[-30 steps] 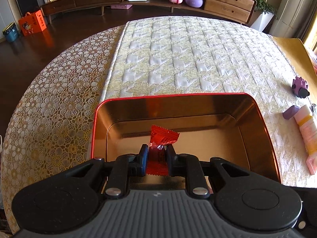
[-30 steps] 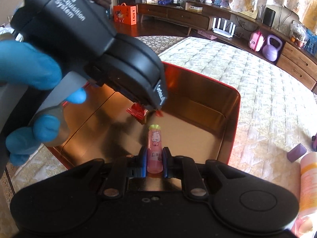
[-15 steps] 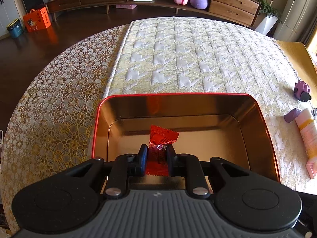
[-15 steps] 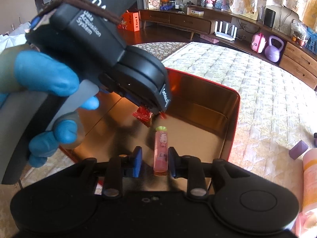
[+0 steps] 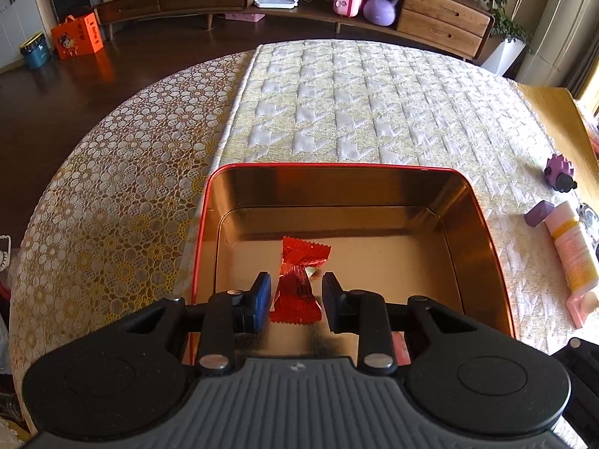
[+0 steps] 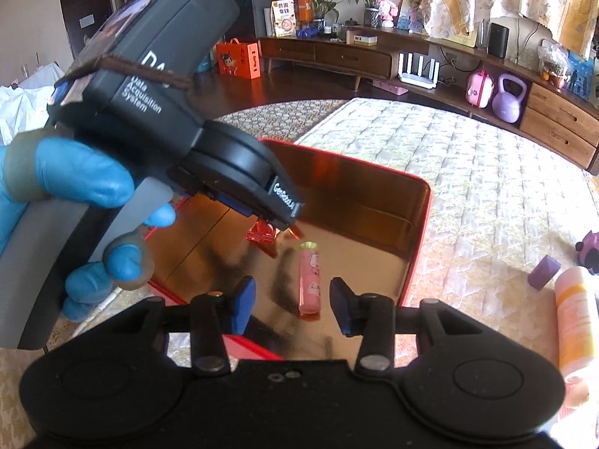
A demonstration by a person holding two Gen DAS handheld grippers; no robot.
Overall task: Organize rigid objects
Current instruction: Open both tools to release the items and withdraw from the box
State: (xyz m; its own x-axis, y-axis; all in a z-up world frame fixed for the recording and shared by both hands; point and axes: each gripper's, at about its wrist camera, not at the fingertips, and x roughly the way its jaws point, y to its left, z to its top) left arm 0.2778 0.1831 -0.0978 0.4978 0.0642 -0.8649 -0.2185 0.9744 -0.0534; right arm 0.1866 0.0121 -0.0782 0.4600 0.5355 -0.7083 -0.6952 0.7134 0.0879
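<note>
A red-rimmed tin (image 5: 483,220) with a shiny gold inside sits on the quilted table cover. A red wrapped candy (image 5: 299,280) lies on the tin's floor between the jaws of my left gripper (image 5: 295,301), which are opening; the pads stand clear of the wrapper. In the right wrist view a pink lip-balm tube (image 6: 309,278) lies on the tin floor (image 6: 374,262), and my right gripper (image 6: 292,305) hangs above it with its jaws opening and not touching it. The left gripper body, held by a blue-gloved hand (image 6: 75,179), fills the left of that view above the candy (image 6: 262,234).
To the right of the tin lie a purple block (image 5: 538,213), a cream and orange tube (image 5: 571,250) and a purple spiky toy (image 5: 559,174). A lace cloth (image 5: 112,205) covers the table's left part. A low sideboard stands beyond on dark floor.
Both grippers went from shut to open. The candy and the pink tube were let go and now lie on the tin floor. Both grippers have lifted slightly.
</note>
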